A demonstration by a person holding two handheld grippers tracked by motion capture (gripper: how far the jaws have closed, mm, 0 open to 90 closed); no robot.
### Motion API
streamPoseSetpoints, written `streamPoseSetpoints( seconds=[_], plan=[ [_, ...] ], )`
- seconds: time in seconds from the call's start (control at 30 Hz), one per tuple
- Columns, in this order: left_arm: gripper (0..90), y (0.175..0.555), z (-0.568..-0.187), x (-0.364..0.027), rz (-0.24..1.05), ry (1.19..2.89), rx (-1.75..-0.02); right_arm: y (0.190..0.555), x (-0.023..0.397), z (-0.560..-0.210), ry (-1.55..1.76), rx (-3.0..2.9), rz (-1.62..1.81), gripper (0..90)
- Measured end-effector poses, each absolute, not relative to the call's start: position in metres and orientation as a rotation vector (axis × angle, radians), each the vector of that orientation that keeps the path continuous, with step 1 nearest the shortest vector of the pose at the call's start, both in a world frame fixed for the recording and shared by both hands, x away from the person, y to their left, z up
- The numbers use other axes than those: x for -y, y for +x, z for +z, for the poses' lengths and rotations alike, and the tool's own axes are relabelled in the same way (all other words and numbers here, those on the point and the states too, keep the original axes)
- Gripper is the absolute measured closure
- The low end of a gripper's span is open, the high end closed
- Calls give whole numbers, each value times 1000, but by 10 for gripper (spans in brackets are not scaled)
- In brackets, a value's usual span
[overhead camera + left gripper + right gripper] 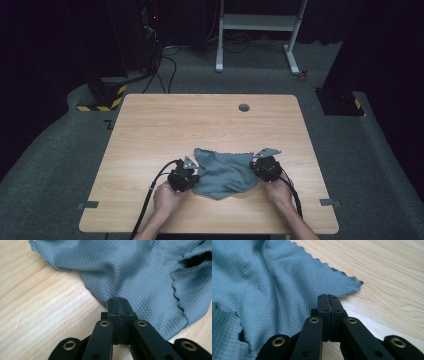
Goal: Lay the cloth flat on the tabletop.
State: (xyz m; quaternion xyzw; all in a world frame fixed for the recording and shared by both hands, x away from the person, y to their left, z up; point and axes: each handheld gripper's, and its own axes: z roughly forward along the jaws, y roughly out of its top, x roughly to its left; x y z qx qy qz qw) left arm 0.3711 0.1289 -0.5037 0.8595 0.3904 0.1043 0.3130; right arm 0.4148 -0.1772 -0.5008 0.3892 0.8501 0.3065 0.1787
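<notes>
**Both tongs pinching the cloth**

Your left tongs (117, 300) and right tongs (328, 297) are pressed together, each on an edge of the grey cloth (223, 172). The high view adds the bench (165, 125) and its cable hole (244, 107).

The cloth (223, 172) is grey-blue with a fine diamond weave and a scalloped edge. The bench (200, 125) is pale wood with streaked grain. The fingers (113, 307) are black with brass-coloured rivets. The floor (45, 150) is dark grey.
</notes>
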Motion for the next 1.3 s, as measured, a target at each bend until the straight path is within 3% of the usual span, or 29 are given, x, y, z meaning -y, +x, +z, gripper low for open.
streamPoseSetpoints(
  seconds=[0.03,0.07,0.13,0.27,0.43,0.57,0.7,0.8,0.83,0.87,1.3],
  plan=[
    [886,371,-503,-131,273,2252,-1040,415,177,-500,1102,-2399,874,821],
    [771,374,-501,-135,307,2217,-1061,416,176,-498,1101,-2369,901,758],
    [751,379,-499,-137,311,2194,-1078,417,176,-497,1105,-2361,910,757],
    [628,400,-496,-134,362,2157,-1127,429,175,-494,1140,-2348,932,751],
    [590,430,-498,-134,428,2119,-1217,442,173,-499,1177,-2339,907,696],
    [653,446,-504,-136,480,2104,-1261,454,175,-508,1261,-2289,897,652],
    [726,452,-506,-134,463,2120,-1254,457,178,-513,1297,-2308,886,670],
    [819,456,-507,-132,408,2129,-1220,457,178,-512,1284,-2324,898,727],
    [851,457,-508,-130,393,2141,-1210,457,177,-512,1250,-2349,896,862],
    [884,458,-508,-129,396,2147,-1201,457,177,-512,1239,-2364,903,891],
    [900,471,-492,-134,418,2078,-1203,467,181,-487,1197,-2262,904,900]
  ],
)
